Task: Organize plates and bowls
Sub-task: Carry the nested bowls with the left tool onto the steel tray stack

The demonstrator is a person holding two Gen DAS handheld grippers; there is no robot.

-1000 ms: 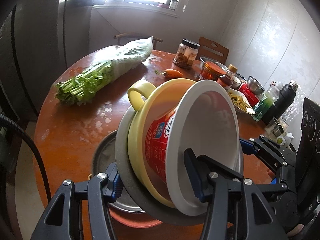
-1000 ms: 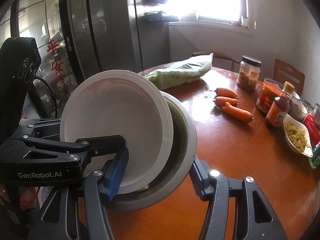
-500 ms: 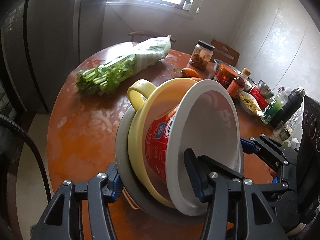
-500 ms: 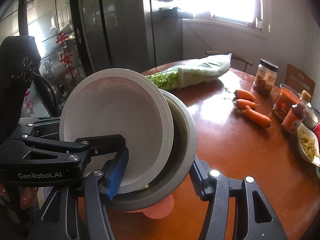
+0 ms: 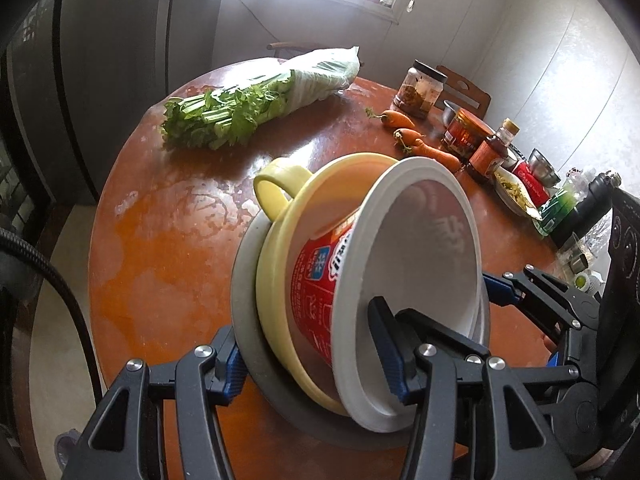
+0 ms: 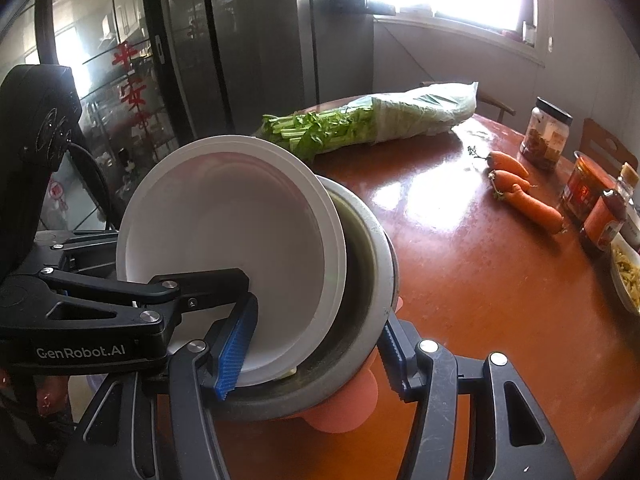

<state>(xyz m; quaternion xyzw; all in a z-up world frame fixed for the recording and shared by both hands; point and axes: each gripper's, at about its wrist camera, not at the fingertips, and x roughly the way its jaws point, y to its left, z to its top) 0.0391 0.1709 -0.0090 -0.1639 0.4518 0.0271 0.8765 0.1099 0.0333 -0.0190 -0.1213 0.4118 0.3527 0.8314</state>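
A nested stack hangs tilted on its side over the brown round table [image 5: 168, 240]. Outermost is a grey metal bowl [image 5: 248, 312], then a yellow bowl with a handle [image 5: 276, 196], then a red-printed bowl with a white inside [image 5: 424, 256]. My left gripper [image 5: 308, 356] is shut on the stack's lower rim, one pad outside the metal bowl, the other inside the white bowl. My right gripper [image 6: 316, 344] is shut on the same stack, its left pad inside the white bowl [image 6: 224, 232] and its right pad behind the metal bowl [image 6: 368, 276]. A salmon-pink piece [image 6: 344, 408] shows under the stack.
Bagged celery [image 5: 240, 112] lies at the table's far side, with carrots [image 6: 524, 196] to its right. Jars [image 5: 420, 90], sauce bottles [image 5: 488, 152], a dish of food [image 5: 512, 196] and a dark flask [image 5: 588, 208] crowd the right edge. A tall dark cabinet [image 6: 240, 40] stands left.
Both grippers have carried the stack together, downward and sideways across the table, their grip unchanged. The metal plate and pink plate seen under it earlier have left the left wrist view.
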